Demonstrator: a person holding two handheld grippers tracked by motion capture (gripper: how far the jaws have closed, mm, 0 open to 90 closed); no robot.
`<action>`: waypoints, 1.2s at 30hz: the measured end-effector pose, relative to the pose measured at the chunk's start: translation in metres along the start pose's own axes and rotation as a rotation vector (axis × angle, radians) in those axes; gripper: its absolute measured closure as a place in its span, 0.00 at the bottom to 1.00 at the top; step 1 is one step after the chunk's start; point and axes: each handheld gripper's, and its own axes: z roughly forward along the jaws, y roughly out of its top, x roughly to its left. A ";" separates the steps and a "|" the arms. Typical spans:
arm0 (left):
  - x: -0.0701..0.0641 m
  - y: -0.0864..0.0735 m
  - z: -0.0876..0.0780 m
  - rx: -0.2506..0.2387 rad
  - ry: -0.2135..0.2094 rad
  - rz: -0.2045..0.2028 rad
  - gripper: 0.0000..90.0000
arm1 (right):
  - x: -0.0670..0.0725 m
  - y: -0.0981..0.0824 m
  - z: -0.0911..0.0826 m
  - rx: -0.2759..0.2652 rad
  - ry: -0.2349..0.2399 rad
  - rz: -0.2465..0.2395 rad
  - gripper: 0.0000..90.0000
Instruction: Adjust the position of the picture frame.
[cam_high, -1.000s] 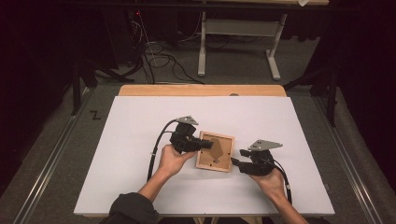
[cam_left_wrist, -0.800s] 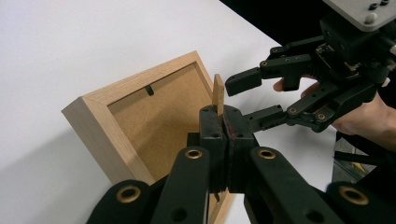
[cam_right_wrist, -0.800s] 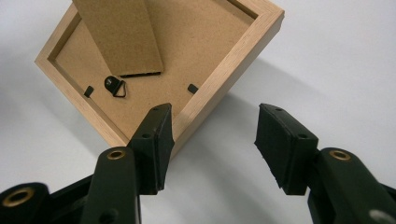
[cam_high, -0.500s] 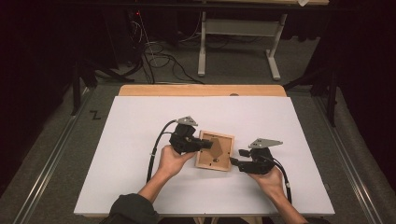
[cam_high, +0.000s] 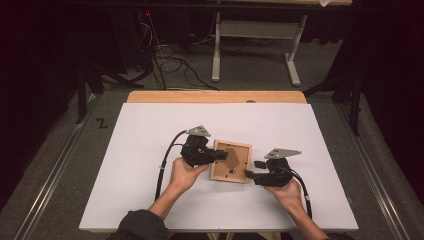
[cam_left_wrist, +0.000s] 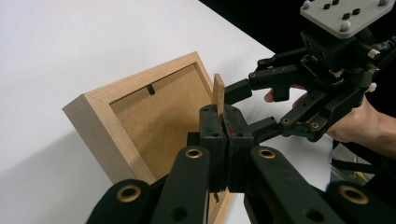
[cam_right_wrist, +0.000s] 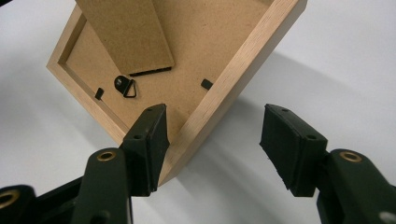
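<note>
A light wooden picture frame (cam_high: 235, 175) lies face down on the white table (cam_high: 125, 200), its brown backing up. My left gripper (cam_high: 220, 155) reaches in from the frame's left and is shut on the backing's fold-out stand flap (cam_left_wrist: 218, 92), which stands pinched between its pads (cam_left_wrist: 223, 122). My right gripper (cam_high: 251, 170) sits at the frame's near right corner; its jaws have just been opening. In the right gripper view the frame's side rail (cam_right_wrist: 233, 79) lies between the open jaws (cam_right_wrist: 215, 119), with neither pad pressing on it. A small metal hanger (cam_right_wrist: 125, 87) shows on the backing.
The left gripper's black cable (cam_high: 164, 167) loops toward the table's front edge. A wooden strip (cam_high: 215, 96) borders the far edge of the table. Beyond it are floor cables (cam_high: 175, 65) and a white stand's legs (cam_high: 290, 65).
The right gripper's jaws look slightly wider apart at the frame's corner. Both hands and the frame stay where they were.
</note>
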 end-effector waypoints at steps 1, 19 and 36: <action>0.001 -0.001 0.000 -0.004 0.003 -0.007 0.99 | 0.000 0.000 0.000 0.001 0.002 -0.008 0.48; 0.003 -0.011 -0.005 -0.023 0.038 -0.058 0.98 | 0.006 -0.001 0.004 0.034 -0.026 -0.047 0.59; 0.002 -0.011 -0.007 0.016 0.057 -0.068 0.98 | 0.018 0.002 0.006 0.022 -0.033 -0.078 0.59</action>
